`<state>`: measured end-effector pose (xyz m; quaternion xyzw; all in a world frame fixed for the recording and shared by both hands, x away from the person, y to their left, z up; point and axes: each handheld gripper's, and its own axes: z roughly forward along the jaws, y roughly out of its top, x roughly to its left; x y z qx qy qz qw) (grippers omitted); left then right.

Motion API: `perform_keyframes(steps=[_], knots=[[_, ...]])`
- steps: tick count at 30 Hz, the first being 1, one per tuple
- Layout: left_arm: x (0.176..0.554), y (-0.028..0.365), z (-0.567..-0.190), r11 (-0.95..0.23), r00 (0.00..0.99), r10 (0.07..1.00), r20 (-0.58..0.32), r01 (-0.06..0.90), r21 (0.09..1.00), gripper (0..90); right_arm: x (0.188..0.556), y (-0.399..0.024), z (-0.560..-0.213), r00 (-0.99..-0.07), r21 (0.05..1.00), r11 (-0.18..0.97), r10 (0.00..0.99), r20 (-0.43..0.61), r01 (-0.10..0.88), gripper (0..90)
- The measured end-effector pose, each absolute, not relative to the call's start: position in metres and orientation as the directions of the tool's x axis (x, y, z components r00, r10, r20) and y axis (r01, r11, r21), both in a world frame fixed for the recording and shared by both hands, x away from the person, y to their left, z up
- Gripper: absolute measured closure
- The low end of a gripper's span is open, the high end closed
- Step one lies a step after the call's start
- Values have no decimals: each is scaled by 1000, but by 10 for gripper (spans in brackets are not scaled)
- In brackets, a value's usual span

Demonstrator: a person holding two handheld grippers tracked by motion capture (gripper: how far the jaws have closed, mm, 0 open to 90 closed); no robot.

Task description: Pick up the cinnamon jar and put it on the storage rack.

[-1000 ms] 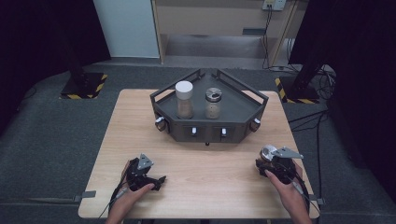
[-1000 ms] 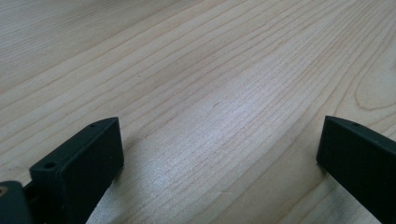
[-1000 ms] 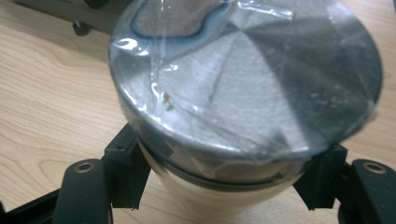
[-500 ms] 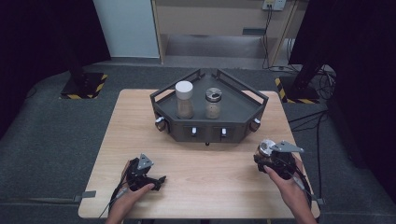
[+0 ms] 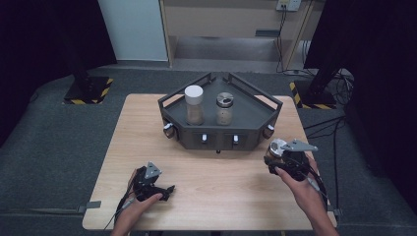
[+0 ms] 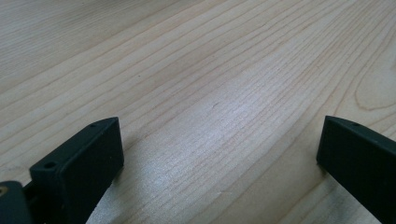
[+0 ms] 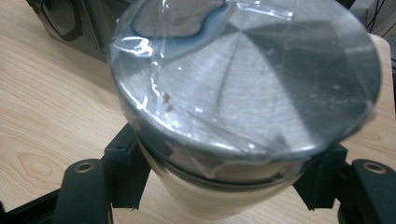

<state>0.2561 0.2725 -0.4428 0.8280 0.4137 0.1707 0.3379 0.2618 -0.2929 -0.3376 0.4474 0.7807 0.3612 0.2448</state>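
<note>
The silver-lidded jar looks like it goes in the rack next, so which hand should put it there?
Probably the right. The right gripper is shut on the silver-lidded jar, close to the rack. The left gripper lies open on the table with nothing between its jaws.

A dark angular rack (image 5: 255,129) on the wooden table (image 5: 216,196) holds a white-lidded jar (image 5: 194,104) and a metal-lidded jar (image 5: 224,108).
</note>
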Motion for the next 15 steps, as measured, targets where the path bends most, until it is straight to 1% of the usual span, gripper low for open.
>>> perform_keyframes(steps=[15], knots=[[256, 272, -443, -429, 599, 801, 3, 570, 700, 0, 273, -285, -320, -496, 788, 351, 866, -67, 505, 311]])
